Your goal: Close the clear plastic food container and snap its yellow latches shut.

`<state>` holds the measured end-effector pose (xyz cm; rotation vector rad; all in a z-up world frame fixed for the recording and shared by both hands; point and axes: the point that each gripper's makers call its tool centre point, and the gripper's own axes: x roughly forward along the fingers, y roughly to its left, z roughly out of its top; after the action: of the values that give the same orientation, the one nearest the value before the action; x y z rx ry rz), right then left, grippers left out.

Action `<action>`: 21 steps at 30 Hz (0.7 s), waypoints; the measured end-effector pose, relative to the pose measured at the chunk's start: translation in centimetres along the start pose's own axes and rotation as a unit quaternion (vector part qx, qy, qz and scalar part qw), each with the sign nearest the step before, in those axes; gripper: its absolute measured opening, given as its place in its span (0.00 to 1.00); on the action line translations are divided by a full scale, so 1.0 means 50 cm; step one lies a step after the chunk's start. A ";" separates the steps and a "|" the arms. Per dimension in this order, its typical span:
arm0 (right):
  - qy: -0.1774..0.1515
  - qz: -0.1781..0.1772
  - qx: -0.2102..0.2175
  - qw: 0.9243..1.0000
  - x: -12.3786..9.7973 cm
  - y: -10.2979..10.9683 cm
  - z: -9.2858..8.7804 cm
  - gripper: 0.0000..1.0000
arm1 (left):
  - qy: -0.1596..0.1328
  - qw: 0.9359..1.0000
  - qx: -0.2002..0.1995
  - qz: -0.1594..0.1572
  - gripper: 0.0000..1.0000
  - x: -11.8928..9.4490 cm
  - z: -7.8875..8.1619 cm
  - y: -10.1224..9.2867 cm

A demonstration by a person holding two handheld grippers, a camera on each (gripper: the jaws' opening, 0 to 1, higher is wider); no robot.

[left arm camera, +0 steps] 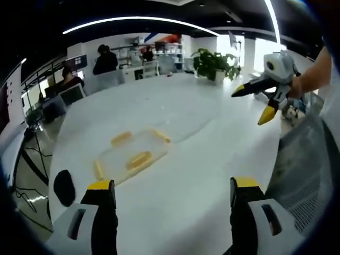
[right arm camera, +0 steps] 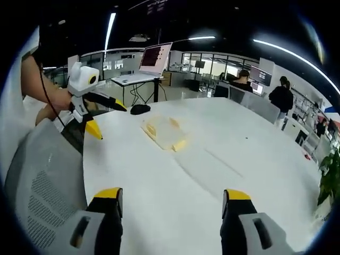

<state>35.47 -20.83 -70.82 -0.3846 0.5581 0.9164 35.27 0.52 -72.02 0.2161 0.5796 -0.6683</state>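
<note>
Yellow-tipped and spread wide, my left gripper (left arm camera: 169, 186) and right gripper (right arm camera: 171, 195) both hang over the white table (left arm camera: 212, 159), empty. The clear plastic food container (left arm camera: 133, 154) lies well ahead of the left jaws, out in the middle of the tabletop, its yellow latches (left arm camera: 139, 159) flared outward; whether the lid is seated I can't tell. I judge I'm at the approach: next, bring both grippers in to flank the container and press a latch down.
</note>
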 end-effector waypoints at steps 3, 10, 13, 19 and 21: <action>0.002 0.007 -0.009 1.000 0.012 0.004 0.009 0.75 | 0.005 1.000 0.006 -0.002 0.87 0.006 0.000 0.010; -0.003 0.018 -0.016 1.000 0.036 0.008 0.029 0.75 | 0.019 1.000 0.020 -0.007 0.87 0.014 -0.006 0.025; -0.003 0.023 -0.018 1.000 0.044 0.007 0.033 0.74 | 0.023 0.999 0.022 -0.008 0.87 0.018 -0.008 0.033; -0.002 0.033 -0.022 0.999 0.063 0.002 0.043 0.74 | 0.032 0.999 0.031 -0.011 0.87 0.025 -0.010 0.044; -0.003 0.036 -0.022 0.999 0.070 0.000 0.048 0.74 | 0.036 0.999 0.035 -0.011 0.87 0.028 -0.014 0.049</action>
<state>37.85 -17.31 -71.01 -0.4037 0.5491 0.9996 37.42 1.94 -73.36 0.3008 0.6291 -0.7047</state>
